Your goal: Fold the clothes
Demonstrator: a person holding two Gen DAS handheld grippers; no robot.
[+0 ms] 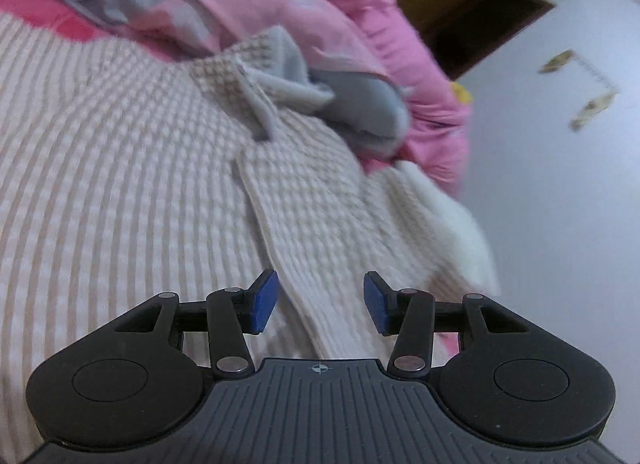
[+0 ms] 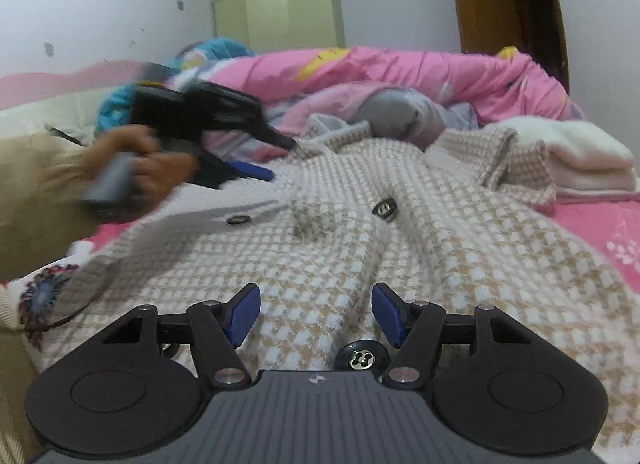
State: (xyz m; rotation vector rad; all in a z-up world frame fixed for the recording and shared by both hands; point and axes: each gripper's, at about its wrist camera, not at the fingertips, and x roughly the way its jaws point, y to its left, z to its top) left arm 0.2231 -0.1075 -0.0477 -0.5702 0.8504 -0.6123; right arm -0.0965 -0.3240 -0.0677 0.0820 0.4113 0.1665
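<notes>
Coat, beige-and-white checked woollen weave with dark round buttons [image 2: 384,232], lies spread front-up on the bed with the pink sheet [image 2: 600,232], collar toward the heaped pink quilt [image 2: 400,64]. It is flat in the body but rumpled: a ridge runs down the middle past the buttons, and one lapel or sleeve edge stands folded up at the far right beside a white fluffy garment [image 2: 580,152].

Left tongs [image 1: 320,300]: blue pads apart, nothing between them, poised over a long front edge of the coat [image 1: 304,216]. In the right wrist view your hand [image 2: 152,168] carries them near the collar; that part is motion-blurred.

Right tongs [image 2: 316,314]: pads apart, empty, low over the hem end, a button just under the body.

Whether a fold has been laid cannot be told from this layout.

Notes for the grab:
- Take the thick weave by a single edge, not a bunched ridge, or the layers will slip.
- Pinch both ends at matching points so the panel lifts level.
- Smooth the centre ridge before creasing.
- Keep pads off the buttons.
- Mind the grey fabric [image 1: 360,104] near the collar; do not catch it.
</notes>
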